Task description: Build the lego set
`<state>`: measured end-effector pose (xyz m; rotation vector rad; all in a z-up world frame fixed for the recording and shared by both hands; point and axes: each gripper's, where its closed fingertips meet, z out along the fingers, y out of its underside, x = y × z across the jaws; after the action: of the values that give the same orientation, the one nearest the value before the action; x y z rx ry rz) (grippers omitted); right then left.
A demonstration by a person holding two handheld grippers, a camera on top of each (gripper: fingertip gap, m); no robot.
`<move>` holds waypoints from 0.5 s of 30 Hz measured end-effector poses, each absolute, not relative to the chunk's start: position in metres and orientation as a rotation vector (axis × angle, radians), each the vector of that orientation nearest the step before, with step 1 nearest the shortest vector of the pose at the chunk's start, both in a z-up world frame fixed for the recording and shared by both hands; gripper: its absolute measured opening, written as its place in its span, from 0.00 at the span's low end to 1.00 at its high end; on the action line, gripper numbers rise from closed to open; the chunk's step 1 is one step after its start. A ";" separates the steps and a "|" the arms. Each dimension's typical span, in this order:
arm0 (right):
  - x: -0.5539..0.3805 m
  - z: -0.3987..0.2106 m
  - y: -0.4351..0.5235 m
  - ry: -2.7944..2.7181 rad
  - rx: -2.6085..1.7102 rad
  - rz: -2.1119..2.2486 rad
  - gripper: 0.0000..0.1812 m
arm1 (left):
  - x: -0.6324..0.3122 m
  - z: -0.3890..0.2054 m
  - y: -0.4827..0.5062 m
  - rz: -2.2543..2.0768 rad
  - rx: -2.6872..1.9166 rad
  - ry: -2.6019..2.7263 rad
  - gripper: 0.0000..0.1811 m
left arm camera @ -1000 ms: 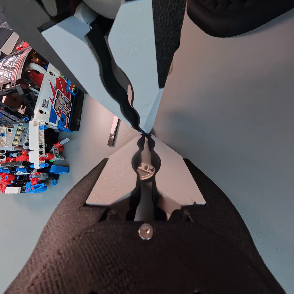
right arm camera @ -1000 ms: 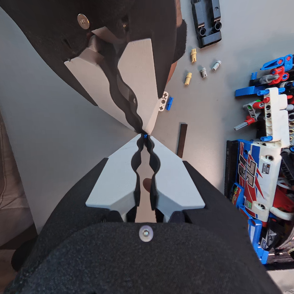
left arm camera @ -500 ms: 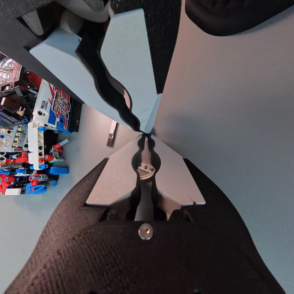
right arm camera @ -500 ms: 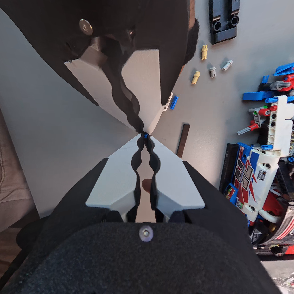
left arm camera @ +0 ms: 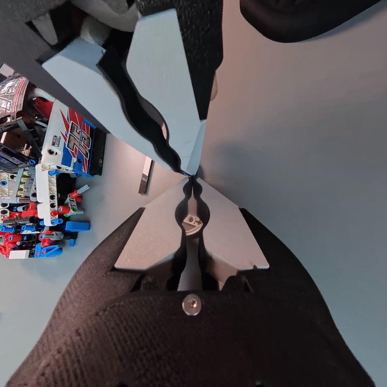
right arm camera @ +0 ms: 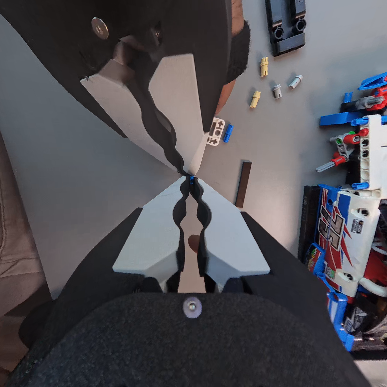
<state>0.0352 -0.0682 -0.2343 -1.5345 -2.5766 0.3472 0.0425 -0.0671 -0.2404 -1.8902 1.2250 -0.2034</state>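
Blue pin pinched at right gripper tips, left gripper tip-to-tip

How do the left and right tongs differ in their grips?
The left tongs hold a white half-round lego piece; the right tongs pinch a small blue pin. The left tongs' piece sits deep in their hollow, the right tongs' pin at the very tips. Both are shut, tips nearly touching.
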 end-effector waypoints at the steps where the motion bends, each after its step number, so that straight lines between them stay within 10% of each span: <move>1: 0.035 -0.234 -0.068 -2.555 -1.539 0.375 0.00 | 0.042 -0.240 -0.067 -0.217 -1.894 1.217 0.00; 15: 0.041 -0.231 -0.071 -2.242 -1.541 0.789 0.00 | 0.049 -0.238 -0.066 -0.290 -1.940 1.149 0.07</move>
<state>0.0406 -0.0710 -0.2311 -1.5408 -2.2421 0.7888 0.0486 -0.0665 -0.2381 -1.9399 1.1487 -0.2902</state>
